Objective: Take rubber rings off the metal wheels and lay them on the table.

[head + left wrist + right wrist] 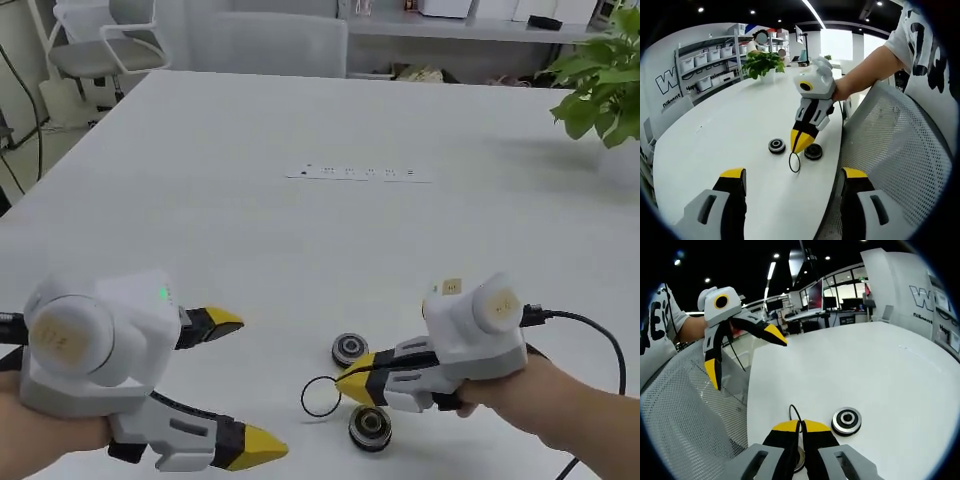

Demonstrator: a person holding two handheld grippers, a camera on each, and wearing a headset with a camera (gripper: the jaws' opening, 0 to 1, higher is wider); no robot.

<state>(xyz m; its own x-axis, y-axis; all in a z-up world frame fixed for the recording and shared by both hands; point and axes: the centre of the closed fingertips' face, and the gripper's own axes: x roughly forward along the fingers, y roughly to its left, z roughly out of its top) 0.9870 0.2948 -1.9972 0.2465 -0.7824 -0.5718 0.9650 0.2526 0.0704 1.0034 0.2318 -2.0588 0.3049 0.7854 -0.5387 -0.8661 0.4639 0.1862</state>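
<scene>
My right tool (342, 379), pinched shut on the rubber ring (304, 398), dangles it leftward, seemingly touching the tabletop (300, 240); my left tool (248, 382) gapes, empty.

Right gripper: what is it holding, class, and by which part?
The right gripper is shut on a thin black rubber ring, pinching one spot on its rim between the yellow tips.

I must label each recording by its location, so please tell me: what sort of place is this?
Probably an open office or lab workspace: a large white table, wall shelves holding storage bins, desks with monitors behind, and a mesh office chair.
</scene>
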